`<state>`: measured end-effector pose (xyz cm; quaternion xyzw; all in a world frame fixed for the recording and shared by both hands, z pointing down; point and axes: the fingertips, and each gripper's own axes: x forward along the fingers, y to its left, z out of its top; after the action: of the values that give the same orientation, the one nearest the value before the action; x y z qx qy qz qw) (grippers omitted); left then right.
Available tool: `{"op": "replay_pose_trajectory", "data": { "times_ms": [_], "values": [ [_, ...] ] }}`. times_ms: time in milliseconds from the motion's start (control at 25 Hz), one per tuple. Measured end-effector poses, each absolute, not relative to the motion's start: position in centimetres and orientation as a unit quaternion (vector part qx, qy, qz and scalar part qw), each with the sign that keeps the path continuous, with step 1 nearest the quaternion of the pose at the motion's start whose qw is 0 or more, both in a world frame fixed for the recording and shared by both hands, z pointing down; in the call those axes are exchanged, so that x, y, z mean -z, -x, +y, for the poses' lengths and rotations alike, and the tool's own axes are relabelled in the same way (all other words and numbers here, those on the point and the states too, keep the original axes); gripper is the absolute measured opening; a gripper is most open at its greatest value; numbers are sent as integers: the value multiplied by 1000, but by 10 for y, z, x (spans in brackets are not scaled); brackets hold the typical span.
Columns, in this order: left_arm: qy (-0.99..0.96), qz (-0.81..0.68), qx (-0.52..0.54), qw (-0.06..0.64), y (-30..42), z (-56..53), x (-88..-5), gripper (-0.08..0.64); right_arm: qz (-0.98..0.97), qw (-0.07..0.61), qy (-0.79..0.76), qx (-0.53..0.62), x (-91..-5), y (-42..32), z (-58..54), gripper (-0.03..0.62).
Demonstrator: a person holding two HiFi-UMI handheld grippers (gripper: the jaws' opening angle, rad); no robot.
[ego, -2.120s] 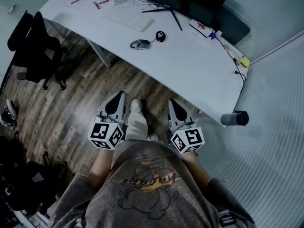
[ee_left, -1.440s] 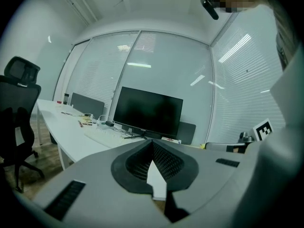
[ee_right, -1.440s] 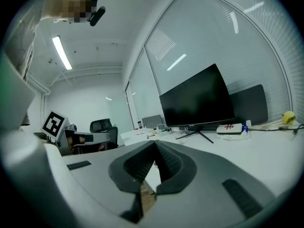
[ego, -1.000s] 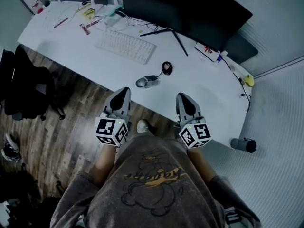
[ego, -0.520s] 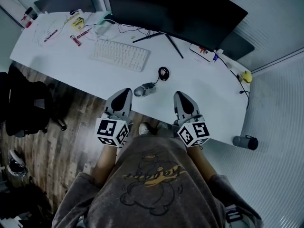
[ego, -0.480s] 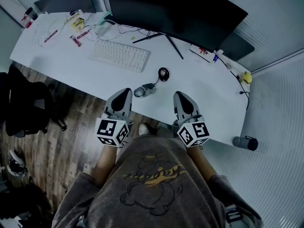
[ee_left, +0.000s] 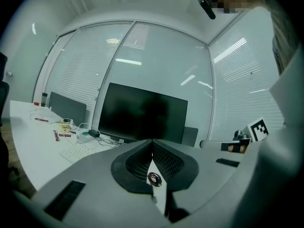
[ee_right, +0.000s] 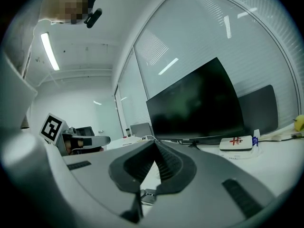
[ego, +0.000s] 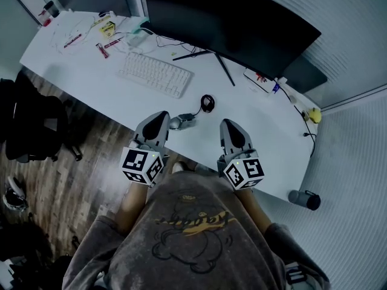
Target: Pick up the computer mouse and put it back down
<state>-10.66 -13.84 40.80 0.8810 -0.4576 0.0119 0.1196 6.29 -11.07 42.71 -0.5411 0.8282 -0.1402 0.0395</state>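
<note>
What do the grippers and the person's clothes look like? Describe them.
The left gripper and right gripper are grey tapered shells with dark ribbed pads. Each carries a cube of black-and-white square markers. The person wears a grey short-sleeved T-shirt with a cartoon print.

A white desk stands on wood-plank floor (a black chair beside it), slatted glass walls behind.

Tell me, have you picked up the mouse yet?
Not yet. The mouse lies on the desk. The left tongs and right tongs are shut and empty, hovering over the desk's near edge, one each side of it. Left to do: open, grab it, lift it, put it back.
</note>
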Motion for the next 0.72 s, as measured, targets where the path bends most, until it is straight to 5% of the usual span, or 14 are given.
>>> {"op": "replay_pose_trajectory", "data": {
  "times_ms": [360, 720],
  "values": [
    [-880, -456, 1, 128, 89, -144, -407, 28, 840, 46, 521, 143, -431, -77, -125, -2],
    [-905, -400, -35, 139, 64, -147, -418, 292, 842, 46, 516, 153, -435, -85, -132, -2]
  ]
}}
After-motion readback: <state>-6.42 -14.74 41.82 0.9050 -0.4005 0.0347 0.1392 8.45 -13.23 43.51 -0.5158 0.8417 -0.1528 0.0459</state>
